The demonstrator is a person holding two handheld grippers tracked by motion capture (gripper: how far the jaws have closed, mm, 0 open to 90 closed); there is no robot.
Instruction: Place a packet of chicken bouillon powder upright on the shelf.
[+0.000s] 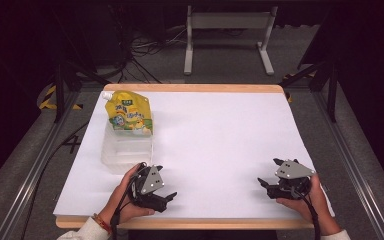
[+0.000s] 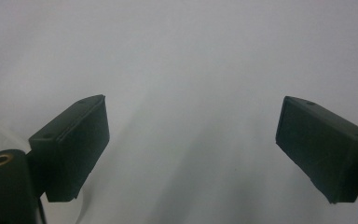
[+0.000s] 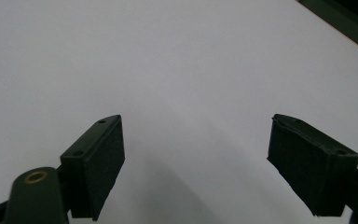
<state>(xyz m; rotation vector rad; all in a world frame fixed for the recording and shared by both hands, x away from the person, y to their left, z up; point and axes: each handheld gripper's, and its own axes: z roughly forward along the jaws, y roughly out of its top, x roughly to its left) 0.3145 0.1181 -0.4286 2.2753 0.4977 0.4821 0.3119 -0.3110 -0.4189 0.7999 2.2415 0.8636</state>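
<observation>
Both grippers sit low at the near edge of the table (image 1: 220, 125), one in each hand, well apart from each other. The left gripper (image 1: 171, 198) is in the left hand (image 1: 125, 197), its jaws pointing toward the middle of the table. In the left gripper view the left gripper (image 2: 192, 149) has its jaws spread wide with nothing between them, just plain white tabletop ahead. Same story on the other side: the right gripper (image 1: 269, 174), held in the right hand (image 1: 305, 200), points its jaws inward toward the left one, and in the right gripper view the right gripper (image 3: 196, 163) also stands wide open and empty, white surface in front and a dark strip of table edge off past the right jaw at the top corner.

The yellow pouch (image 1: 128, 113) is the thing nearest the left gripper, but still well clear of its jaws, up beyond and off to the side of them toward the far left part of the table. It stands leaning in a clear tub (image 1: 126, 150), its white cap at the top left corner. The tub's near wall sits close to the left hand, not touching as far as I can tell. The right gripper's jaws are way off from both, with bare table in between.
</observation>
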